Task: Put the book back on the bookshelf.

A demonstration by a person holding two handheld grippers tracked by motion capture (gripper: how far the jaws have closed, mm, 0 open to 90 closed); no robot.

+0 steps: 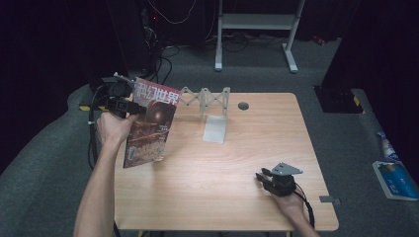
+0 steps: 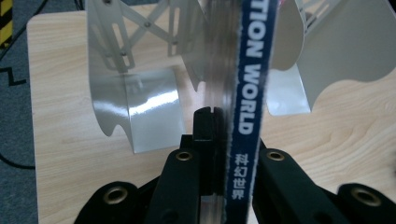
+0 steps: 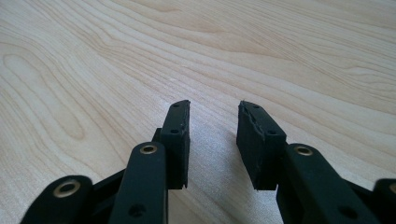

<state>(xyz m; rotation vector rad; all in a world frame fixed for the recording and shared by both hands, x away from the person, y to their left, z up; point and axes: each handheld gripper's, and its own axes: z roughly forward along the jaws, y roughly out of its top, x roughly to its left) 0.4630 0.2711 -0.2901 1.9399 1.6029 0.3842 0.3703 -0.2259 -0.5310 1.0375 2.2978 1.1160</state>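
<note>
My left gripper (image 1: 129,105) is shut on a magazine (image 1: 149,123) with a red and brown cover, held upright above the table's left side. In the left gripper view the magazine's blue spine (image 2: 252,84) runs up between the black jaws, which clamp it. A silver metal folding rack (image 1: 210,101) stands behind it at the table's back middle, and its shiny dividers (image 2: 135,79) show close ahead. My right gripper (image 1: 261,177) rests low at the front right of the table, open with nothing between its fingers (image 3: 177,140).
The wooden table (image 1: 237,163) has a round grommet hole (image 1: 243,105) at the back. A small grey tab (image 1: 329,200) sits at the right front edge. Beyond the table lie cables, a white desk frame (image 1: 257,29), and items on the floor (image 1: 393,173) at right.
</note>
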